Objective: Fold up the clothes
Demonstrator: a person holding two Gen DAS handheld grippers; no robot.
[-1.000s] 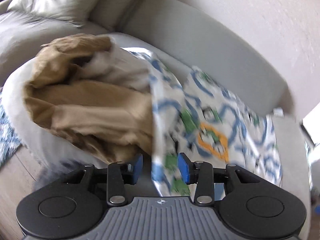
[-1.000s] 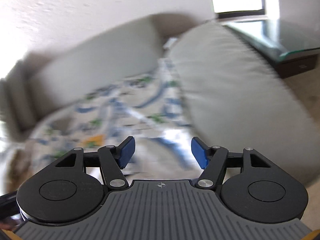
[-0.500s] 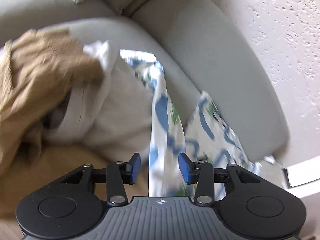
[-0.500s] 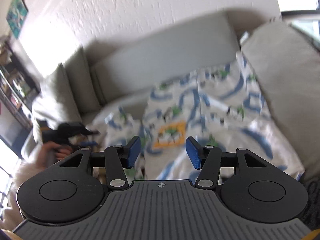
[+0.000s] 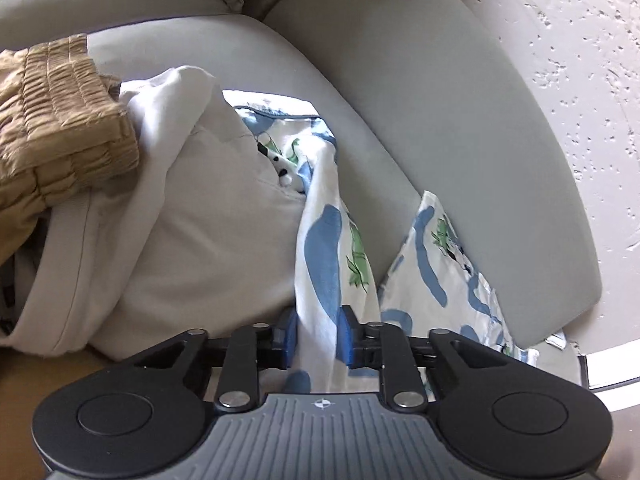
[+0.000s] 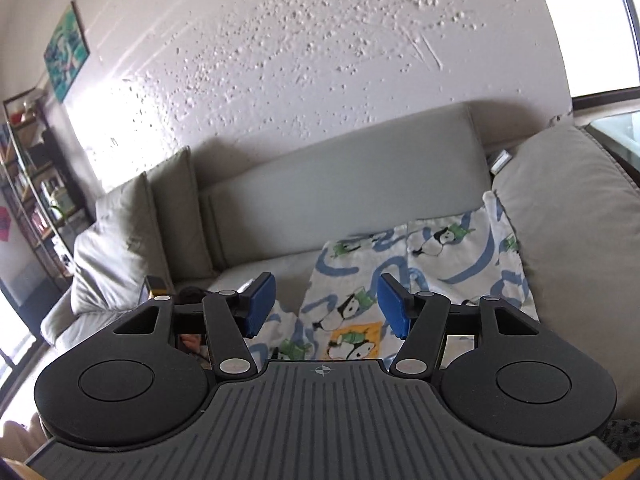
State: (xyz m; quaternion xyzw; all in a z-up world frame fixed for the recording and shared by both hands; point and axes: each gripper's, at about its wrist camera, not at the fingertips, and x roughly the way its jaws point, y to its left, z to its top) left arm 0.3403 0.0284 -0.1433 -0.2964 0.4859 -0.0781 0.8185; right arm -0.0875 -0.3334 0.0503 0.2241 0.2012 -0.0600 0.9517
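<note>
Grey fabric sofa (image 6: 344, 184) against a textured white wall. The left gripper (image 5: 318, 338) pinches a fold of the white penguin-print garment (image 5: 328, 264), lifting it for folding. The right gripper (image 6: 326, 300) hovers wide apart, holding nothing, above the garment's spread part.

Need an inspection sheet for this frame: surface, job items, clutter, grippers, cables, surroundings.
Surface: grey sofa, seat partly covered by laundry.
Job's things: penguin-print garment spread on the seat, one edge gathered up; tan garment and white garment heaped beside it.
Clutter: loose cushion at the far sofa corner.
Grippers: left gripper shut on the print fabric; right gripper open, empty, above the garment.
Cables: nothing seen.
Surroundings: textured wall, picture, shelf unit.
</note>
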